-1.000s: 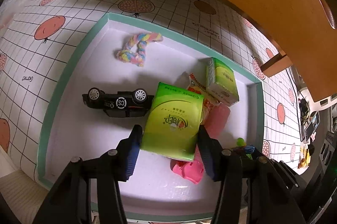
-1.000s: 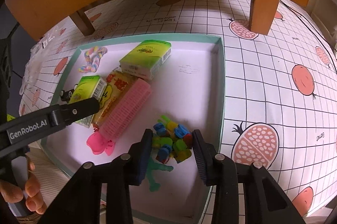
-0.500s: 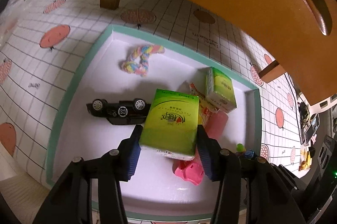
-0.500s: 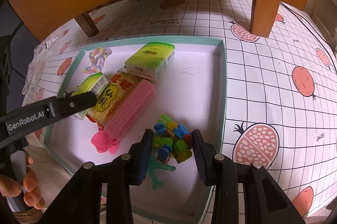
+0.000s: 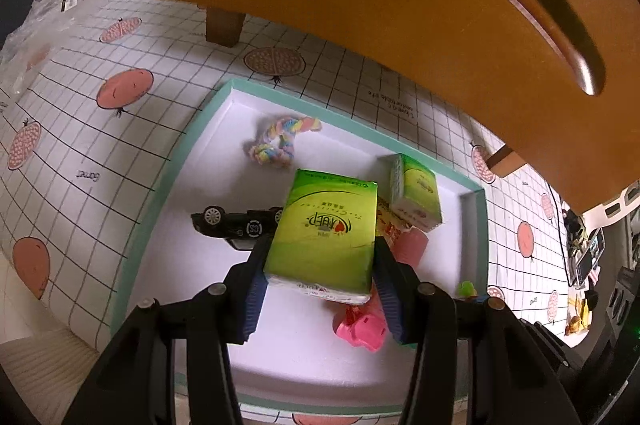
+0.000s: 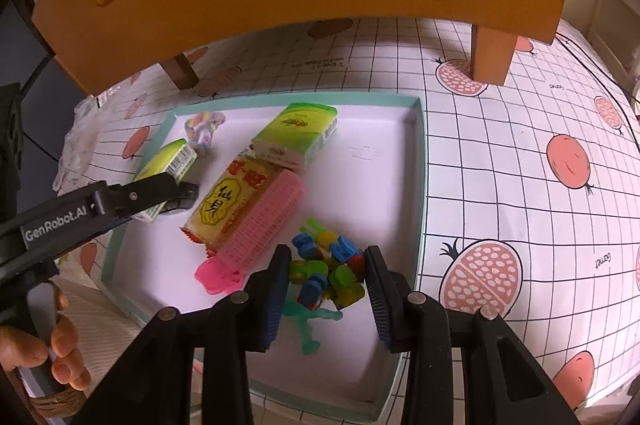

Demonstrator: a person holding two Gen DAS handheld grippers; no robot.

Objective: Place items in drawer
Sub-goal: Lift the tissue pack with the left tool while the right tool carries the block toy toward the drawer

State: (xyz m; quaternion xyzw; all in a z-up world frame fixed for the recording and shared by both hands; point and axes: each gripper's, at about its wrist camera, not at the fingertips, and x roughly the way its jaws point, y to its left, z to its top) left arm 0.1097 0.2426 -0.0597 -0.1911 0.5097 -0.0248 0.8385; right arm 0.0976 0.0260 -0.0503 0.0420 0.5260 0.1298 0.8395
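My left gripper is shut on a green tissue pack and holds it a little above the white, teal-rimmed tray. In the right wrist view the same pack shows in the left gripper at the tray's left side. My right gripper is shut on a cluster of small colourful toy pieces near the tray's right wall. An orange wooden drawer front with a slot handle hangs over the far side of the tray.
In the tray lie a black toy car, a pastel rope toy, a second tissue pack, a yellow snack packet, a pink roller, a pink toy and a green figure. Wooden legs stand on the patterned cloth.
My left gripper has risen with the tissue pack, so the pack stands clear of the tray floor and partly covers the toy car. The right gripper has kept still on the toy cluster.
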